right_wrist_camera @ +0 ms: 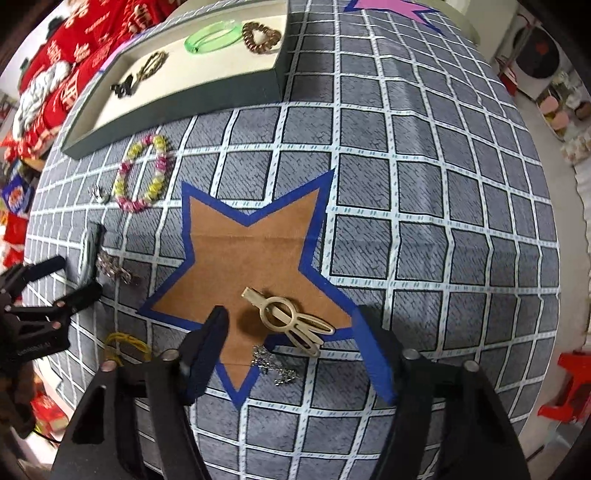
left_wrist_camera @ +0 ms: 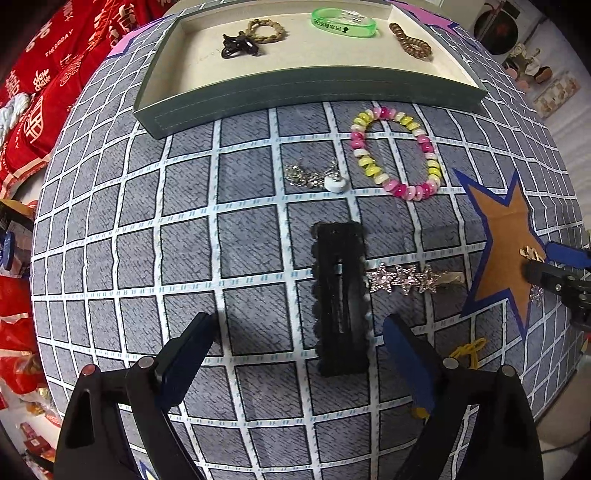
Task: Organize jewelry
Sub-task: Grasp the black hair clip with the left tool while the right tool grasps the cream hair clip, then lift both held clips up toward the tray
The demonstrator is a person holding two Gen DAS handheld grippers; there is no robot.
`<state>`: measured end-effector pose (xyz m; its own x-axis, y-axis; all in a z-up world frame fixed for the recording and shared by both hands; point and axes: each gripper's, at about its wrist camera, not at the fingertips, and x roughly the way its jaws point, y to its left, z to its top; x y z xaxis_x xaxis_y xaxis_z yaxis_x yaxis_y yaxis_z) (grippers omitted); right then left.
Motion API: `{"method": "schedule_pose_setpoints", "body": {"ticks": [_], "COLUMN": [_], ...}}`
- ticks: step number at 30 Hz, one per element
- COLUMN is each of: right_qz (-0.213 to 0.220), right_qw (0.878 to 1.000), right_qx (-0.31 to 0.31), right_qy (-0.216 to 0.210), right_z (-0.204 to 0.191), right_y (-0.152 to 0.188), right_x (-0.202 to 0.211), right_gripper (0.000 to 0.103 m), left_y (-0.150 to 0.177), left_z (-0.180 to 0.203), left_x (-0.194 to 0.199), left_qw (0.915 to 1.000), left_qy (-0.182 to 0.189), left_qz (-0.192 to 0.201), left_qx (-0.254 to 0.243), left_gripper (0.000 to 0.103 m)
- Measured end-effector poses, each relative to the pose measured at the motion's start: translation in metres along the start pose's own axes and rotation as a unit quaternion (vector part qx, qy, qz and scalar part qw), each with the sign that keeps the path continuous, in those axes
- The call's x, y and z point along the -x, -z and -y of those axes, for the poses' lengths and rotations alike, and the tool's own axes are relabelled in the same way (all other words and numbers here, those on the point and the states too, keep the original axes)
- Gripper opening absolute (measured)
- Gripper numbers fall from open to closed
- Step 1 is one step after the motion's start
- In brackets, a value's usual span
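Note:
My left gripper (left_wrist_camera: 299,339) is open, its fingers either side of the near end of a long black hair clip (left_wrist_camera: 340,299) on the grid cloth. A star rhinestone clip (left_wrist_camera: 406,278), a pink and yellow bead bracelet (left_wrist_camera: 395,153) and a silver earring piece (left_wrist_camera: 317,177) lie beyond. My right gripper (right_wrist_camera: 291,339) is open over a beige cut-out hair clip (right_wrist_camera: 288,317) on the brown star (right_wrist_camera: 251,258); a silver chain piece (right_wrist_camera: 273,363) lies just below it. The grey tray (left_wrist_camera: 306,92) holds a black claw clip (left_wrist_camera: 240,45), a braided tie (left_wrist_camera: 266,30), a green bangle (left_wrist_camera: 343,23) and a brown scrunchie (left_wrist_camera: 410,40).
A yellow elastic (right_wrist_camera: 125,343) lies near the table's front edge between the grippers. Red fabric (left_wrist_camera: 44,74) is piled to the left beyond the table. The right gripper shows at the right edge of the left wrist view (left_wrist_camera: 557,273). A red stool (right_wrist_camera: 569,384) stands on the floor at right.

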<state>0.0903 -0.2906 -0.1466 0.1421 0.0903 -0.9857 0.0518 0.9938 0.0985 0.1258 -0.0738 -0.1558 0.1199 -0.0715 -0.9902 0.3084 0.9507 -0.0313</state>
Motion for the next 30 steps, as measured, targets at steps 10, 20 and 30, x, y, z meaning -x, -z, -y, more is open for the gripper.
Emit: {"method": "schedule_pose_setpoints", "body": {"ticks": [10,20,30], "right_qz": [-0.004,-0.013,-0.004], "right_qw": [0.996,0.995,1.000], "right_qx": [0.080,0.083,-0.002], "right_qy": [0.044,0.047,-0.007], "right_z": [-0.025,-0.038,-0.009], "right_y": [0.013,0.018,0.008], "right_x": [-0.011,-0.012,0.006], "right_gripper": [0.051,0.011,0.005], "left_y": [0.000,-0.004,-0.010], "left_z": [0.010,0.019,0.018], "left_x": [0.006,0.016,0.026], "left_qw": [0.9997,0.9989,0.9975], "left_qy": [0.002,0.026,0.060], "left_qz": [0.009,0.020,0.037], "left_qx": [-0.021,-0.035,-0.009], "left_gripper": [0.076,0.038,0.038]}}
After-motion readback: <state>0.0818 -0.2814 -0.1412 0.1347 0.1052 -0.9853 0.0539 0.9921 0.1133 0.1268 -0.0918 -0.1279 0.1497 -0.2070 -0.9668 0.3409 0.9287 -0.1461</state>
